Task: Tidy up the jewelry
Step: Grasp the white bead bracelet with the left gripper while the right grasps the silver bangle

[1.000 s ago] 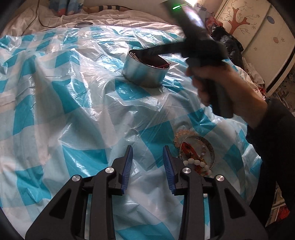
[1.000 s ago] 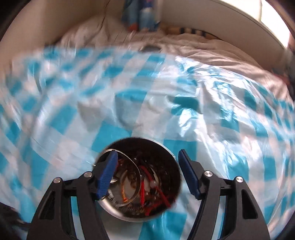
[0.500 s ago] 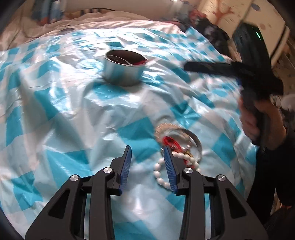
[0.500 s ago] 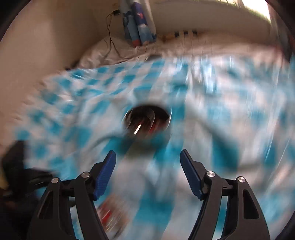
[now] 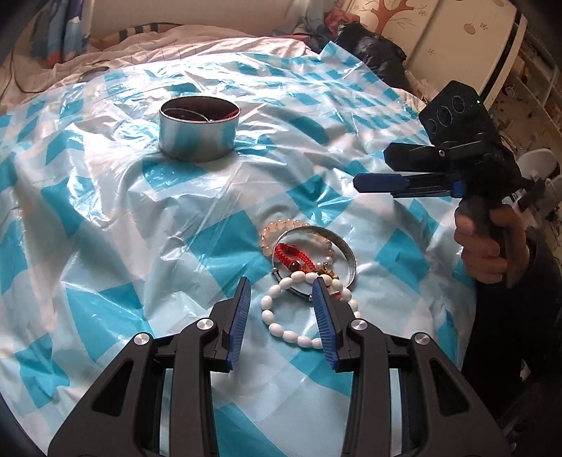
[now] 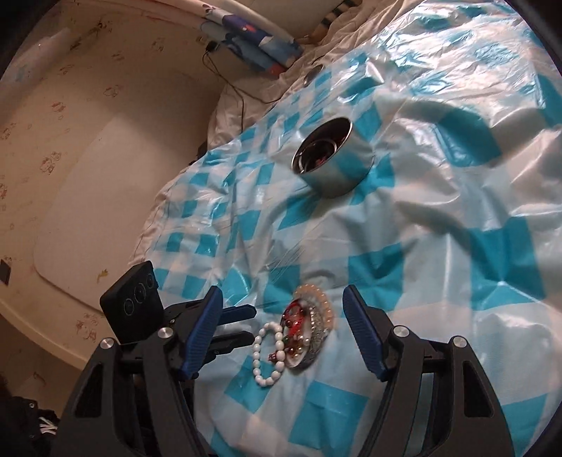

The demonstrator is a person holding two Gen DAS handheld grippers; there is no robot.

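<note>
A round metal tin (image 5: pixel 199 128) with jewelry inside stands on the blue-checked plastic sheet (image 5: pixel 105 218); it also shows in the right wrist view (image 6: pixel 332 161). Nearer lies a shallow tin lid (image 5: pixel 347 253) holding a red cord bracelet (image 5: pixel 293 256) and beads, with a pink bead bracelet (image 5: pixel 277 228) at its edge. A white bead bracelet (image 5: pixel 298 316) lies by the lid, between my left gripper's jaws. My left gripper (image 5: pixel 281 313) is open and empty just above it. My right gripper (image 6: pixel 281 330) is open and empty, hovering over the lid (image 6: pixel 309 334) and white bracelet (image 6: pixel 268 351).
The sheet covers a bed with rumpled white bedding (image 5: pixel 147 45) at the far side. A cabinet (image 5: pixel 439 28) and dark clothes (image 5: pixel 368 45) stand at the right. A wall (image 6: pixel 70 140) runs along the bed's left side.
My right gripper has left the tin and swung back over the lid. My left gripper has moved forward so the white bracelet sits between its jaws.
</note>
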